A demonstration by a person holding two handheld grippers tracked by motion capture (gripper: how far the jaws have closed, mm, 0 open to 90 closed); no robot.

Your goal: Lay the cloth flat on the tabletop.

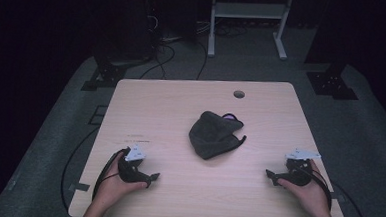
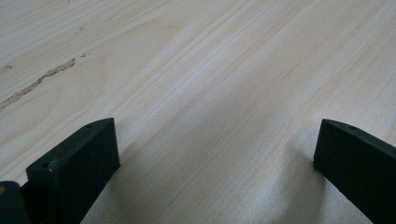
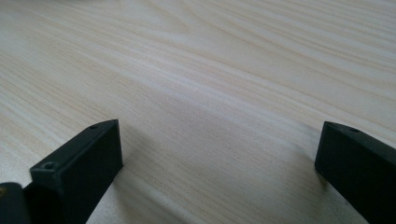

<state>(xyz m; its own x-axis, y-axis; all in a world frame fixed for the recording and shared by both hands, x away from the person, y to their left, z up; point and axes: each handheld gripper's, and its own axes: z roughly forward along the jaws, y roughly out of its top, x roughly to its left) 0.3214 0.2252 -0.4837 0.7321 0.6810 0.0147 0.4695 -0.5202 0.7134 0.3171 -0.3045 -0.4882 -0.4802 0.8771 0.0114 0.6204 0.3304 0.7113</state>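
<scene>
Only the pale desk (image 1: 197, 189) catches light from overhead while the floor and room beyond its far edge sink into near-black murk, the high view soft and grainy, whereas both gripper views are bright and even, with soft shadows beside the slightly blurred black jaws.

Matt pale wood table (image 1: 181, 103); soft dark cloth (image 1: 212, 135).

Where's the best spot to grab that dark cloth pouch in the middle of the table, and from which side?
Probably the drawstring end of the dark pouch, where a cord tail sticks out toward the right gripper. Come in from the right and pinch the bunched edge, since the rest lies flat and slumped on the table. Both grippers' jaws stand open, the left gripper too.
</scene>
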